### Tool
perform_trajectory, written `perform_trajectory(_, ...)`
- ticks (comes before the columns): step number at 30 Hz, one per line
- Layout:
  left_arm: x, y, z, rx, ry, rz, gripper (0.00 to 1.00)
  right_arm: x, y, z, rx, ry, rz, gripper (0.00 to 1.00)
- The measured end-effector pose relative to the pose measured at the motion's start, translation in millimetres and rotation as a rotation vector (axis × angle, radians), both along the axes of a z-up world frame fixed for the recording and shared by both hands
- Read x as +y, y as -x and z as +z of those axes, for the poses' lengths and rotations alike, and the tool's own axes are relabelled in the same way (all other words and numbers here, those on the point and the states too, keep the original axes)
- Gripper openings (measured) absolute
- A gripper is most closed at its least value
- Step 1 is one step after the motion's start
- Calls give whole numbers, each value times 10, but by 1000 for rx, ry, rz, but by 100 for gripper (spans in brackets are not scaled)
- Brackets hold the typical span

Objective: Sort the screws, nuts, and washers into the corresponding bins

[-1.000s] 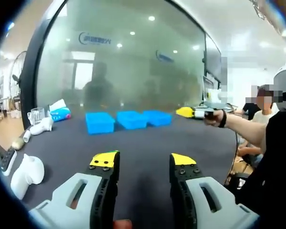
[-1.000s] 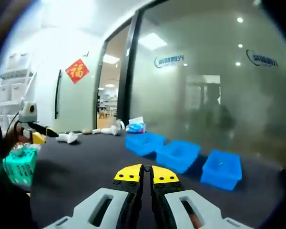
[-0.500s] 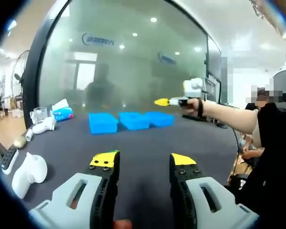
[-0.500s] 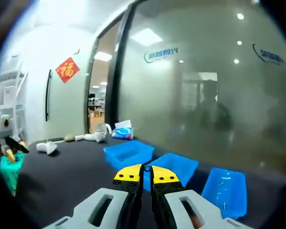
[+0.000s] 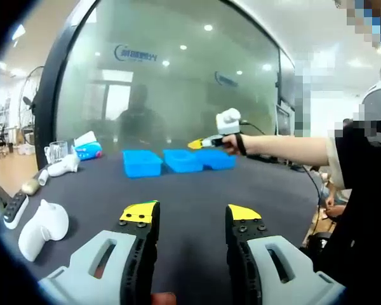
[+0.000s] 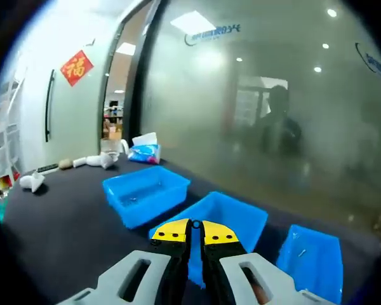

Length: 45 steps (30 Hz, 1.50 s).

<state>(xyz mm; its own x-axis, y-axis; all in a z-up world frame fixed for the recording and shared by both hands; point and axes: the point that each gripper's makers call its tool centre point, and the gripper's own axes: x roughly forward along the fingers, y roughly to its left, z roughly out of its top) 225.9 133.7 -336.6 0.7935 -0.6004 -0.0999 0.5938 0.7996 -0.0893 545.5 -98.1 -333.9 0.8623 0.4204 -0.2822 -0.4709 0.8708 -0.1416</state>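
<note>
Three blue bins stand in a row on the dark table: left bin point(image 6: 145, 192), middle bin point(image 6: 225, 219), right bin point(image 6: 311, 260). A small pale part point(image 6: 303, 253) lies in the right bin. My right gripper point(image 6: 193, 230) is shut, hovering just above the near edge of the middle bin; I see nothing between its yellow tips. From the left gripper view the bins point(image 5: 143, 163) point(image 5: 183, 160) point(image 5: 217, 159) sit far across the table, and the right gripper point(image 5: 197, 144) hangs over them on an outstretched arm. My left gripper point(image 5: 190, 215) is open and empty, low over the table.
A white handset-like object point(image 5: 43, 219) and a remote point(image 5: 16, 210) lie at the left edge. Farther back are a glass cup point(image 5: 54, 151), another white device point(image 5: 63, 165) and a tissue packet point(image 5: 89, 149). A frosted glass wall stands behind the bins.
The right gripper has swung from the table's right side to over the bins, which loom larger in its view. The left gripper has stayed put, open.
</note>
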Motion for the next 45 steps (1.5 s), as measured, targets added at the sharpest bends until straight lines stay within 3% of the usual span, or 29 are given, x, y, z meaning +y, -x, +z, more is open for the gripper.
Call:
perform_trajectory(5,7,4,5,-2,-1,3,40,-25,-135,0,-14,1,-36,4)
perform_trajectory(11,1,1,-7,2,1,3,40,-30,-128,-52,-23,17,-39,6)
perform_trajectory(15,-11,-6,-7,1,1,1,40,-27,-75,-54,-37,33,-27,21)
perform_trajectory(24,-43,-6,5,1,5,-7,40,-69,203,-33,-44,14,-3,24)
perform_trajectory(32,-53,-6,32,-5,3,-8,40,-113,690,6,-45,-11,59,28)
perform_trajectory(40,-82,-16,94,-17,-7,-10,40,-154,1429,117,-85,-50,131,30)
perform_trajectory(45,-125,-20,103,-16,-15,-19,40,-215,1858,44,-92,-37,163,31)
